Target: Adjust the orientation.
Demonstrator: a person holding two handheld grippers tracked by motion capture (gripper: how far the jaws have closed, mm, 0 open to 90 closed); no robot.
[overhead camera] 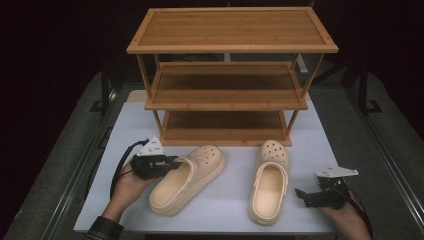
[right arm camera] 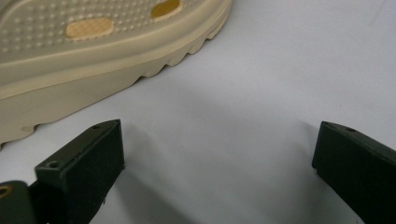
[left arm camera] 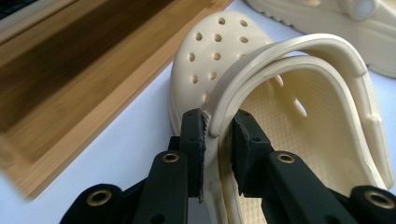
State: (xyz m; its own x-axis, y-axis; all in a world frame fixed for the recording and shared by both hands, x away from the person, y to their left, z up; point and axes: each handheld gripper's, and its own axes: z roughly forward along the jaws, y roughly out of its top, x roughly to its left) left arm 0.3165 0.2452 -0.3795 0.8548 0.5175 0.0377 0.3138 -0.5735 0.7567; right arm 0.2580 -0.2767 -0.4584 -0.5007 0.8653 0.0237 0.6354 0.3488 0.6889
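L clog (overhead camera: 192, 176) lies just right of L gripper (overhead camera: 172, 163); jaws narrow, pinching its heel strap (left arm camera: 280, 56). R gripper (overhead camera: 302, 195) wide, holding nothing.

1. The left clog (overhead camera: 192, 177), a cream foam shoe with round holes over the toe, is sitting sole-down on the white tabletop (overhead camera: 225, 200), angled so its toe is pointing up and to the right, toward the bottom shelf of the wooden rack (overhead camera: 225, 135).
2. Its heel strap (left arm camera: 280, 56) is lying folded forward over the opening, and the strap's side together with the shoe's rim is sitting between the left tongs (left arm camera: 219, 128).
3. The right clog (overhead camera: 270, 180) is lying apart, flat, toe pointing toward the rack.
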